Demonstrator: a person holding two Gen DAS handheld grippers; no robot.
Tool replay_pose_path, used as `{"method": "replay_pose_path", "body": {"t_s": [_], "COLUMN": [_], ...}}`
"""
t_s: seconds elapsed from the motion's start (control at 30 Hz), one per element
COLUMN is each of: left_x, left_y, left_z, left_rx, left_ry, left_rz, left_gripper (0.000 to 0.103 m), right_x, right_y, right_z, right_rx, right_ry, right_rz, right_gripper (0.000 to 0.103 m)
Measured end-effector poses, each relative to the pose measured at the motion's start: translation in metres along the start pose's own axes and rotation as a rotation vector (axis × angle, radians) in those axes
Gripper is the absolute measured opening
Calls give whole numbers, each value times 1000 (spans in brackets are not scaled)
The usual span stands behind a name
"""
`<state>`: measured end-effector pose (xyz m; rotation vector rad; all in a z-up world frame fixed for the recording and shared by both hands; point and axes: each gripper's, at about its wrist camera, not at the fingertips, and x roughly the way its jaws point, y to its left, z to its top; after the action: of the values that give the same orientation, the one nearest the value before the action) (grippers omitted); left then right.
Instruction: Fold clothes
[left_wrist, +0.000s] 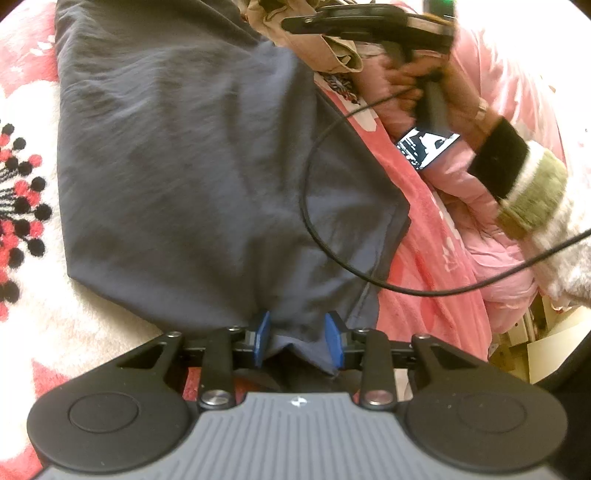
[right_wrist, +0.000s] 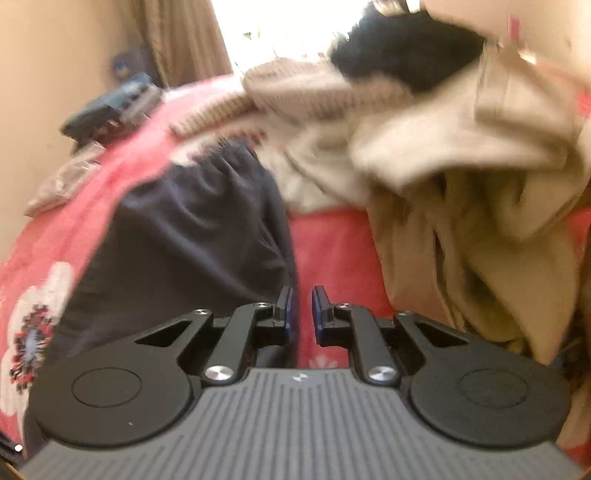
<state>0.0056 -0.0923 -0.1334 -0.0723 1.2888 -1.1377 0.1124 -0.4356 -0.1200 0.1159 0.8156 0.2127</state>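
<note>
Dark navy thin-fabric garment (left_wrist: 207, 177) spread on the pink floral fleece blanket (left_wrist: 436, 236). Left hand-held gripper (left_wrist: 300, 341) straddles its near hem, blue pads parted; right hand-held gripper (right_wrist: 300, 314) stands slightly agape, empty, beside its edge. Gather one layer only; keep the black cable (left_wrist: 314, 177) clear.

Your dark navy garment (left_wrist: 192, 177) lies spread out and mostly flat on the red-and-white flowered blanket (left_wrist: 424, 236), its thin cloth lightly wrinkled, and its near edge is bunched up into a small peak where it rises from the blanket. From the right wrist view you see its gathered, puckered end (right_wrist: 225, 158) at the far side, just beside a heap of unfolded beige and cream clothes (right_wrist: 461, 177). That heap lies crumpled toward the far right of the blanket, with a black piece (right_wrist: 402, 55) on top at the back.
</note>
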Motion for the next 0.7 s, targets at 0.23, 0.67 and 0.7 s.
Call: {"method": "replay_pose_path", "body": {"t_s": [0.23, 0.67, 0.7], "left_x": [1, -2, -1], "left_y": [-1, -10, -12], "left_z": [0, -6, -8], "left_rx": [23, 51, 55], "left_ry": [-6, -36, -38], "left_rz": [8, 10, 10], "left_gripper": [32, 34, 34], "right_x": [-16, -107, -102], "right_y": [14, 27, 29], "right_z": [-42, -107, -119], "right_rx": [-60, -10, -24], "right_ry": [164, 116, 161], "right_rz": [63, 99, 79], "right_gripper": [9, 11, 11]}}
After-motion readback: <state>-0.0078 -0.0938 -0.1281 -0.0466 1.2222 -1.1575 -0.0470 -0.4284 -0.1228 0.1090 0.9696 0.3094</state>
